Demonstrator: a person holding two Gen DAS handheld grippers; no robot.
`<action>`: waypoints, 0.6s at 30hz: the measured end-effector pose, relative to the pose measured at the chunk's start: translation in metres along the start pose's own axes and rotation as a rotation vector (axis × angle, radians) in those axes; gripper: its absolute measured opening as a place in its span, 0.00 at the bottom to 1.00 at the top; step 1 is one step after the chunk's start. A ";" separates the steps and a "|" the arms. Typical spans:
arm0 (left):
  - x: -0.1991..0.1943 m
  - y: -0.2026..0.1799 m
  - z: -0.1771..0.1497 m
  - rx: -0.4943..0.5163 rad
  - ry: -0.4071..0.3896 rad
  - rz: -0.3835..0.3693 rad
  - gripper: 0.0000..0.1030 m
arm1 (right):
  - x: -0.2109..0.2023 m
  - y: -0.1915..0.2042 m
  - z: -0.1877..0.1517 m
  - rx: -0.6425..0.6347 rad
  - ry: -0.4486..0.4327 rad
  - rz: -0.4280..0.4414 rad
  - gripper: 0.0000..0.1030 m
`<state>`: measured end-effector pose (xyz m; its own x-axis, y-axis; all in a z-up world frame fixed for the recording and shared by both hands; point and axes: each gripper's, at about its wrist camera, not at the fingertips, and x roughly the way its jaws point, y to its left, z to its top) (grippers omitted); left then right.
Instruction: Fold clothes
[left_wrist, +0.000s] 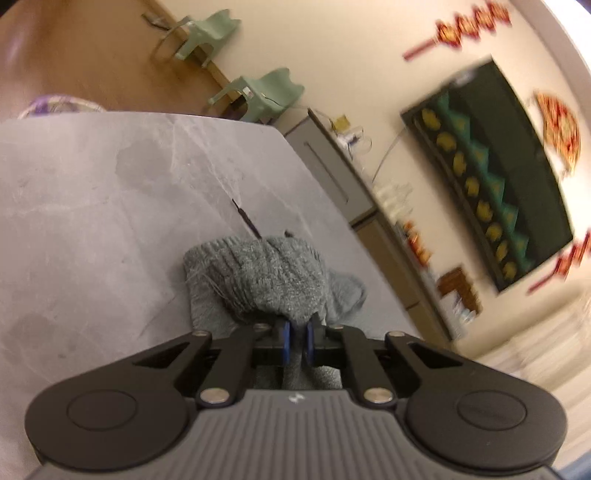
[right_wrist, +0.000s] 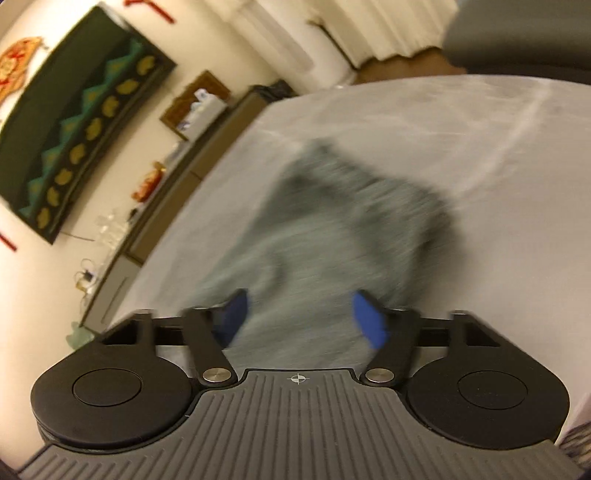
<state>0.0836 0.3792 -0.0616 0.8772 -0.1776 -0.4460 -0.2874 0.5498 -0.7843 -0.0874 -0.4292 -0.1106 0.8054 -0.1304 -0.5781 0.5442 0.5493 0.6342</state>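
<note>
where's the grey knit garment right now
In the left wrist view the grey knit garment lies bunched on the grey table, just ahead of the left gripper, whose blue pads pinch its near edge.

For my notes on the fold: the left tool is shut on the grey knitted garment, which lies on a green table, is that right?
Not quite: the table is pale grey marble-patterned, not green, as the left wrist view shows. The rest holds: the left tool is shut on the grey knitted garment.
</note>
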 end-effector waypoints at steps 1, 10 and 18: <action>0.003 0.005 0.001 -0.044 0.006 -0.013 0.08 | 0.001 -0.005 0.002 0.006 0.007 0.005 0.26; 0.008 -0.037 -0.037 0.103 0.072 0.019 0.62 | -0.012 0.015 -0.021 -0.086 0.105 0.173 0.53; 0.037 -0.050 -0.051 0.110 0.117 0.086 0.65 | 0.023 0.195 -0.171 -0.953 0.258 0.388 0.55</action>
<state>0.1104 0.3039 -0.0611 0.7984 -0.2161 -0.5620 -0.3105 0.6520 -0.6918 -0.0028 -0.1840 -0.0881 0.7492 0.3106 -0.5850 -0.2387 0.9505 0.1991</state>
